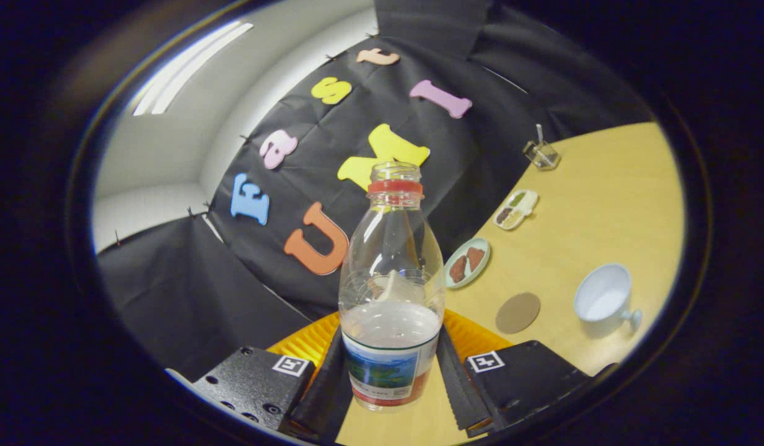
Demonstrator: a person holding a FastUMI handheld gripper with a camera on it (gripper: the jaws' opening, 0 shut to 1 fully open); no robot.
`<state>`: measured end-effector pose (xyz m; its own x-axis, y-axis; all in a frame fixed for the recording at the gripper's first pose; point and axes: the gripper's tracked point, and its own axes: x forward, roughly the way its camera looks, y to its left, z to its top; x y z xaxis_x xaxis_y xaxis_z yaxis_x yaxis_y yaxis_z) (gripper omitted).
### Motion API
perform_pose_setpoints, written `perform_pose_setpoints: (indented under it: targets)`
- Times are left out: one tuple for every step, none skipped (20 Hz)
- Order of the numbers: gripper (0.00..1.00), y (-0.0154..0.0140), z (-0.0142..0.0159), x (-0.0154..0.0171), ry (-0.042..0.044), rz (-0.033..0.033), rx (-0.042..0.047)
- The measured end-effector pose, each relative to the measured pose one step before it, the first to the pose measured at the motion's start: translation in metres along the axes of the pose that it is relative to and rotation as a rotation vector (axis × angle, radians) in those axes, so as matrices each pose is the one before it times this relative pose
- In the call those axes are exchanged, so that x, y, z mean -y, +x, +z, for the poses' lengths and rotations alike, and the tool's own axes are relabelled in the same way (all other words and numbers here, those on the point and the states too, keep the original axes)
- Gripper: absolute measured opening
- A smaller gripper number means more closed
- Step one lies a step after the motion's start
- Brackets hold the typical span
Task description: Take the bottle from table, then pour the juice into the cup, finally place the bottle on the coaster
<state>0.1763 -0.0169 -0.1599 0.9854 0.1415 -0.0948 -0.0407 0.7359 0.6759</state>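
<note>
A clear plastic bottle (391, 291) with a red neck ring and no cap stands between my fingers, with whitish juice in its lower part and a printed label around its base. My gripper (391, 378) is shut on the bottle, both fingers pressing its label band. The view is tilted, so the yellow table (598, 204) slopes. A white cup (603, 299) with a handle lies beyond the fingers to the right, with whitish liquid inside. A round brown coaster (518, 312) sits on the table between the bottle and the cup.
A pale green plate (468, 262) with brown pieces sits behind the coaster. Farther back are a white divided tray (516, 209) and a small clear container (541, 153) with a stick in it. An orange ribbed mat (474, 337) shows behind the bottle.
</note>
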Motion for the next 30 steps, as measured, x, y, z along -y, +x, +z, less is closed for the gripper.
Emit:
perform_pose_setpoints:
  targets:
    - [0.78,0.00001,0.00837,0.00095,-0.06951,-0.01730,0.02112]
    - [0.78,0.00089,0.00927,0.00115,-0.06059,-0.01558,0.02407]
    - [0.78,0.00516,0.00472,-0.00477,-0.05719,0.00325,0.01082]
    - [0.78,0.00579,0.00399,-0.00369,-0.06282,0.00718,0.00694]
    - [0.79,0.00634,0.00400,-0.00003,-0.07685,-0.00057,0.00156]
    - [0.79,0.00608,0.00330,0.00698,-0.08078,-0.01479,-0.00048]
    - [0.79,0.00581,0.00097,0.00787,-0.06797,-0.01961,-0.00603]
    - [0.79,0.00560,-0.00110,0.00912,-0.04391,-0.02267,-0.00465]
    - [0.79,0.00609,0.00013,0.00614,-0.02734,-0.00742,0.00157]
    - [0.79,0.00481,-0.00082,0.00548,-0.00886,-0.00845,0.01109]
    - [0.79,0.00666,-0.00229,0.00766,-0.00185,-0.01249,0.00869]
    - [0.79,0.00789,-0.00576,0.00742,-0.00100,-0.01201,0.00505]
    - [0.79,0.00891,-0.00684,0.00658,-0.00228,-0.00777,0.00229]
    - [0.79,0.00939,-0.00857,0.00640,-0.00933,-0.01182,-0.00358]
    - [0.79,0.01031,-0.00822,0.00673,-0.00807,-0.01845,-0.00415]
    - [0.79,0.01207,-0.00925,0.00602,-0.01202,-0.01893,-0.00700]
    - [0.80,0.01175,-0.01202,0.00364,-0.00880,-0.00906,-0.01318]
    - [0.80,0.01163,-0.00934,0.00180,-0.01069,0.00354,-0.02004]
    - [0.80,0.00954,-0.01245,-0.00083,-0.01514,0.00710,-0.01546]
    - [0.80,0.00797,-0.01000,0.00107,-0.02313,-0.00041,-0.01176]
    - [0.80,0.00855,-0.00934,0.00105,-0.02216,-0.00613,-0.01190]
    - [0.80,0.00637,-0.00778,0.00006,-0.01984,-0.00322,-0.00705]
    - [0.80,0.00617,-0.00502,-0.00065,-0.01614,-0.00583,0.00142]
    - [0.81,0.00528,-0.00480,-0.00203,-0.00927,-0.00508,0.00025]
    - [0.81,0.00484,-0.00382,-0.00124,-0.00628,-0.00624,0.00182]
    - [0.81,0.00478,-0.00511,-0.00066,-0.01223,-0.01191,-0.00173]
    - [0.81,0.00321,-0.00252,-0.00122,-0.01032,-0.00387,0.00238]
    - [0.81,0.00215,-0.00115,-0.00202,-0.01021,-0.00313,0.00677]
    - [0.81,0.00180,-0.00071,-0.00100,-0.00849,-0.00235,0.00697]
    - [0.82,0.00105,-0.00198,-0.00027,-0.00677,-0.00551,0.00401]
